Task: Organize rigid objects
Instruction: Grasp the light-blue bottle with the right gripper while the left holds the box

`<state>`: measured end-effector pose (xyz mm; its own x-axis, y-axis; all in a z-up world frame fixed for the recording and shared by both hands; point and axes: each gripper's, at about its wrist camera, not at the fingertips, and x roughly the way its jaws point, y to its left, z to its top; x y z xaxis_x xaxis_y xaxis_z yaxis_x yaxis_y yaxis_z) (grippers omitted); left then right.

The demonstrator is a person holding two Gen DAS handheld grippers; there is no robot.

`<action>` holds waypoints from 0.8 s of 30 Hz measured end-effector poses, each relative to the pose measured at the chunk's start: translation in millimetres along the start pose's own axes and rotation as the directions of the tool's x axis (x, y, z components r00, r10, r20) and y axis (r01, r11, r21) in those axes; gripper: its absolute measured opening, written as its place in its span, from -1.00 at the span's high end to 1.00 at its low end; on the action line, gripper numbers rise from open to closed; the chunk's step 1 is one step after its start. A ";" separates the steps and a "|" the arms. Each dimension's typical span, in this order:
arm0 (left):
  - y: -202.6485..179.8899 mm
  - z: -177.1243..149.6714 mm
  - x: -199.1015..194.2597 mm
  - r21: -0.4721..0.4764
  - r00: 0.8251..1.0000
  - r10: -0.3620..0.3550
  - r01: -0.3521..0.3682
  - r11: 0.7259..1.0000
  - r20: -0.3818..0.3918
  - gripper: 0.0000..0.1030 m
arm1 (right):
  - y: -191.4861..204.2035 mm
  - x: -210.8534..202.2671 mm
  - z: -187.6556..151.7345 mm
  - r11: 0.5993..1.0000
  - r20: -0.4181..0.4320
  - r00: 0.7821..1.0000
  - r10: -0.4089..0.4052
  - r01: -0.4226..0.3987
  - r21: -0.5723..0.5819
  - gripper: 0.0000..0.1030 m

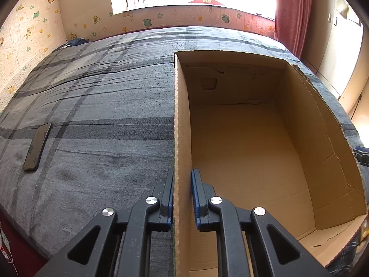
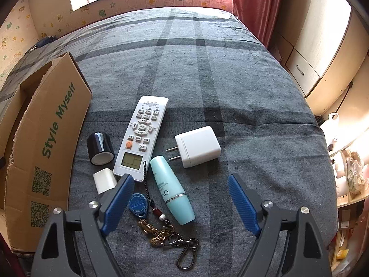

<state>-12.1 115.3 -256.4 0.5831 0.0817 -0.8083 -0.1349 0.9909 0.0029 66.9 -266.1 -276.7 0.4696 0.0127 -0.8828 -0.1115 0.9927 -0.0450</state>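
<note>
My left gripper (image 1: 182, 194) is shut on the left wall of an open, empty cardboard box (image 1: 242, 143), one finger outside and one inside. The same box (image 2: 53, 138) stands at the left of the right wrist view. My right gripper (image 2: 181, 191) is open above a cluster on the bed: a white remote (image 2: 143, 136), a white plug charger (image 2: 198, 146), a teal bottle (image 2: 173, 191), a blue key fob with keychain (image 2: 138, 205), a black tape roll (image 2: 100, 147) and a small white cap (image 2: 105, 180). The teal bottle lies between its fingers.
Everything rests on a bed with a grey plaid sheet (image 2: 230, 92). A black phone (image 1: 38, 146) lies on the bed left of the box. A red curtain (image 2: 256, 7) and white cabinets (image 2: 322, 46) stand to the right; the bed edge drops off at right.
</note>
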 end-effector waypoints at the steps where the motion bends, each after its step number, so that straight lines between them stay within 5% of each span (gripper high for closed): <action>1: -0.6 -0.2 0.0 0.003 1.000 0.002 -0.002 1.000 0.001 0.73 | 0.1 5.1 -0.5 1.000 -0.011 1.000 0.013 -0.013 -0.001 -0.55; 8: 1.0 -0.1 0.2 -0.009 1.000 -0.005 0.005 1.000 0.002 0.73 | -3.9 36.9 -2.4 0.997 -0.084 0.994 0.072 -0.071 0.017 -0.23; 13: 2.0 -0.5 0.5 -0.012 1.000 -0.007 0.007 1.000 0.002 0.73 | -6.3 46.2 -5.2 0.993 -0.100 0.988 0.115 -0.111 0.042 0.36; 24: 0.2 -0.5 0.9 -0.007 1.000 0.001 -0.001 1.000 0.002 0.73 | 1.2 25.8 -12.9 0.993 -0.071 0.991 0.112 -0.109 0.039 0.46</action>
<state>-12.1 115.5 -257.4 0.5847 0.0825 -0.8071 -0.1410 0.9900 -0.0010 67.6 -266.2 -305.6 0.3912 0.1154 -0.9131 -0.1276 0.9893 0.0703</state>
